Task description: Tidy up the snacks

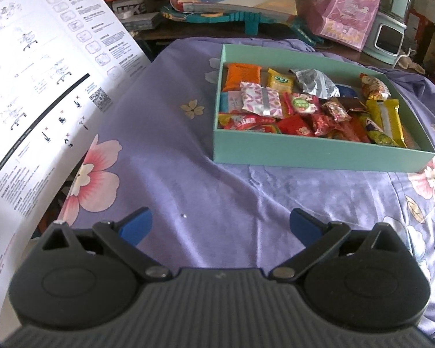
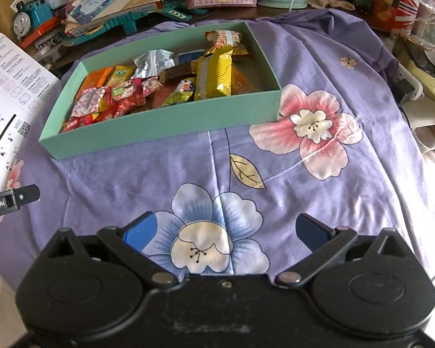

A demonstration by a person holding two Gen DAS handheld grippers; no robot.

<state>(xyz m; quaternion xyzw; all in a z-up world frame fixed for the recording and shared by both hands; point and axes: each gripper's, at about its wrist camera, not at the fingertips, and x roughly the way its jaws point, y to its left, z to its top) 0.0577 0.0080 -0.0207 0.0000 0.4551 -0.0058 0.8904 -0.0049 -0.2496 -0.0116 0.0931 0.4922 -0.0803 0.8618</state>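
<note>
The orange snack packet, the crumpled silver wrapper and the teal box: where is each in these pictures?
orange snack packet (image 1: pixel 242 76): left wrist view, middle of its face.
crumpled silver wrapper (image 1: pixel 314 82): left wrist view, centre of the foil.
teal box (image 2: pixel 165 129): right wrist view, near outer wall.

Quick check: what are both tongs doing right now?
Left tongs: open, holding nothing.
Right tongs: open, holding nothing.
</note>
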